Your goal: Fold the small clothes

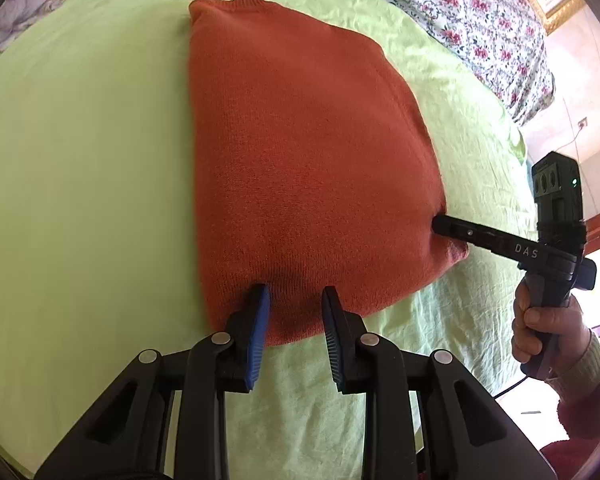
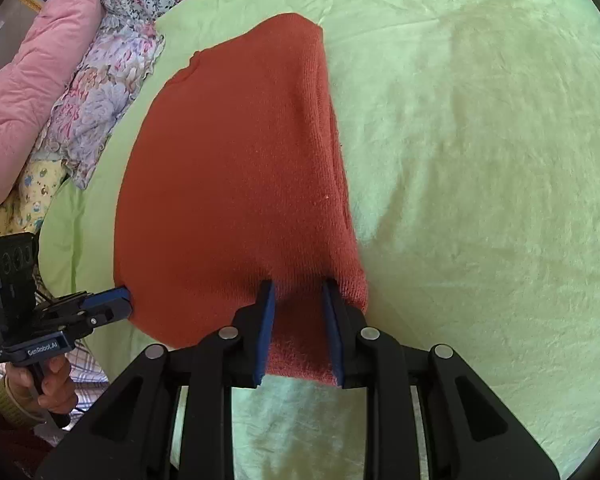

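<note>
An orange knit sweater (image 1: 300,152) lies folded into a long panel on the light green sheet (image 1: 80,160), collar at the far end. My left gripper (image 1: 295,300) is open, its blue pads straddling the sweater's near hem. My right gripper (image 2: 298,292) is open too, its pads either side of the hem's near right corner in the right wrist view, where the sweater (image 2: 236,168) fills the centre. In the left wrist view the right gripper (image 1: 440,226) comes in from the right and touches the sweater's right edge. In the right wrist view the left gripper (image 2: 122,300) meets the left edge.
Floral bedding (image 1: 480,20) lies along the far right side of the bed. A pink quilt (image 2: 32,64) and floral pillows (image 2: 100,92) sit at the left in the right wrist view. Green sheet (image 2: 480,200) stretches to the right of the sweater.
</note>
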`<control>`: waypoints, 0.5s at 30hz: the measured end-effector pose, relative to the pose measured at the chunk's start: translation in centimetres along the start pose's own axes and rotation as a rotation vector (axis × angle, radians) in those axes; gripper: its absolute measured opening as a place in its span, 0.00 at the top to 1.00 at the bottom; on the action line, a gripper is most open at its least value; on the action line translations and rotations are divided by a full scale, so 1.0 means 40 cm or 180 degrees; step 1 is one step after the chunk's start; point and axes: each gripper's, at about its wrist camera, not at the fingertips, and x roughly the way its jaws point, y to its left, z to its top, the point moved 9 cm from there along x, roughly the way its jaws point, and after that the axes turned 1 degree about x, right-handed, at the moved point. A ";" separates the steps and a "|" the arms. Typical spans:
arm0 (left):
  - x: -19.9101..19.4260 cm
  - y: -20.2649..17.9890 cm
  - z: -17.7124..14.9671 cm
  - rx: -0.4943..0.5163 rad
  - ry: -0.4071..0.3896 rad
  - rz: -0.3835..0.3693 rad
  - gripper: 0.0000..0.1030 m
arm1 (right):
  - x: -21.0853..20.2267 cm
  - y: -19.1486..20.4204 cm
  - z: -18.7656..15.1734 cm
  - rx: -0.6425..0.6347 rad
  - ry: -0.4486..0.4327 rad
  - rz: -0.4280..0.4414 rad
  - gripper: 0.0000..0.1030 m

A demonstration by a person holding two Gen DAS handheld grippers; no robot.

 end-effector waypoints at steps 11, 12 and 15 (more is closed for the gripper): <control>-0.124 0.015 -0.012 0.0069 -0.0248 0.0036 0.47 | -0.137 0.086 -0.039 -0.0019 -0.0379 0.0008 0.60; -0.130 0.021 -0.015 0.0085 -0.0253 0.0058 0.47 | -0.143 0.095 -0.047 -0.0015 -0.0395 0.0015 0.60; -0.151 0.037 -0.033 0.0147 -0.0271 0.0127 0.47 | -0.152 0.120 -0.068 -0.0001 -0.0437 0.0016 0.60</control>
